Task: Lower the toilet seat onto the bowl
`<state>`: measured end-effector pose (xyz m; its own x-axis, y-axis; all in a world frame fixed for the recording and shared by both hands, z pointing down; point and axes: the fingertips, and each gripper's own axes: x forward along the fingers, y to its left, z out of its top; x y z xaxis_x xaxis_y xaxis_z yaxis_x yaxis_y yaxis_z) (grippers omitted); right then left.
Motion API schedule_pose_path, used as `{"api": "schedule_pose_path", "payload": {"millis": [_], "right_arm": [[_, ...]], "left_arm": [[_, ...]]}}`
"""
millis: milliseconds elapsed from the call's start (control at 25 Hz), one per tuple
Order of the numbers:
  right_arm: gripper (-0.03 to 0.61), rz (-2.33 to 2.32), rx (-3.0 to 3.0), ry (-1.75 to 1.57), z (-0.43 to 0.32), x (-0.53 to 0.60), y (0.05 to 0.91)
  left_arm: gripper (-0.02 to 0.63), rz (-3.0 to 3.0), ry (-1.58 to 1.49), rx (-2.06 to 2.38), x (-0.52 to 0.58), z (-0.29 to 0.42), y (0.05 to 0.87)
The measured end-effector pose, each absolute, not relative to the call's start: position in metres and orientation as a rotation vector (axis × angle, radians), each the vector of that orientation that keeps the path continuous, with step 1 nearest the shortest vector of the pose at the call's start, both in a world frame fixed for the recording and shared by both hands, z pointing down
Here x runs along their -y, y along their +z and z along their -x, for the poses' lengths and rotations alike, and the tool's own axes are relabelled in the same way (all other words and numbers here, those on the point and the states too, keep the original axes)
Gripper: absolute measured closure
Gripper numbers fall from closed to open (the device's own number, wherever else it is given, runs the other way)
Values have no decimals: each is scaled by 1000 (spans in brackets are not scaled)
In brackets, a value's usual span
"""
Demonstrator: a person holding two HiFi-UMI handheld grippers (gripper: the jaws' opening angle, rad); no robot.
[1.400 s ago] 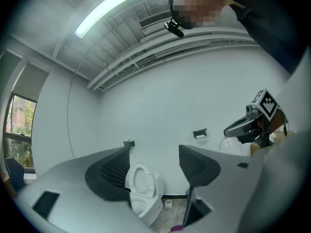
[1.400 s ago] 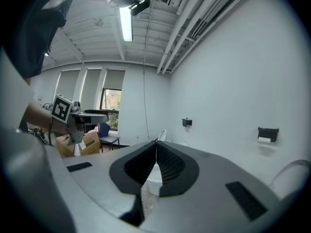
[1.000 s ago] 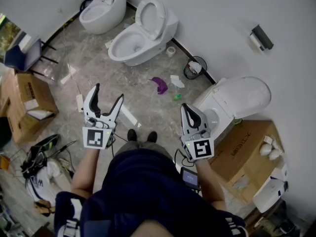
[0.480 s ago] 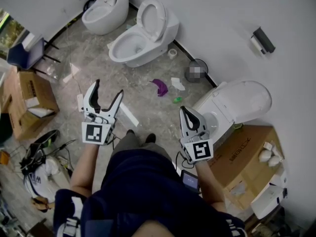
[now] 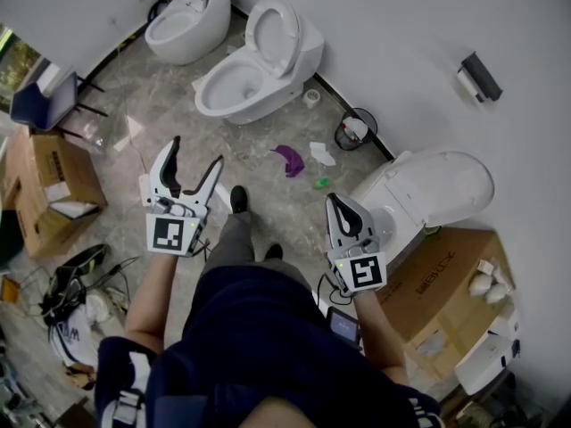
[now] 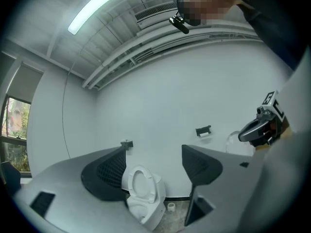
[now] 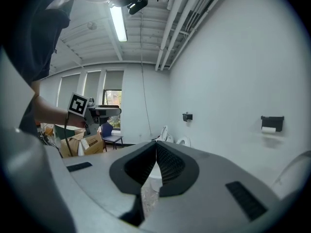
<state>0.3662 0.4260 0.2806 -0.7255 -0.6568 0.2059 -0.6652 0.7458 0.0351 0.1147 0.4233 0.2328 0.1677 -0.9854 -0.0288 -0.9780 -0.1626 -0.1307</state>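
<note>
The toilet seat [image 5: 273,27] stood raised against the wall above its bowl [image 5: 230,84], well apart from the person; in the left gripper view a jaw hid part of the bowl. The left gripper [image 5: 196,153] hung in the air w/ jaws wide apart & empty, while the right gripper [image 5: 339,201] had its jaws pressed together on nothing & covered part of a nearer toilet [image 5: 437,181]. A third toilet [image 5: 183,16] was cut off at the top edge.
</note>
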Motion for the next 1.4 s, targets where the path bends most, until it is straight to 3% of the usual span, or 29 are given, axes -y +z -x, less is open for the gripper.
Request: {"api": "schedule_pose_path", "payload": {"millis": [240, 800, 1400], "right_arm": [[558, -1102, 2710, 62, -341, -379, 289], [558, -1235, 2612, 85, -206, -203, 287], [558, -1161, 2615, 36, -189, -83, 297]], "left_arm": [[264, 2338, -57, -1920, -370, -83, 238], [264, 2482, -32, -1761, -203, 34, 240], [264, 2558, -73, -1768, -45, 34, 272]]}}
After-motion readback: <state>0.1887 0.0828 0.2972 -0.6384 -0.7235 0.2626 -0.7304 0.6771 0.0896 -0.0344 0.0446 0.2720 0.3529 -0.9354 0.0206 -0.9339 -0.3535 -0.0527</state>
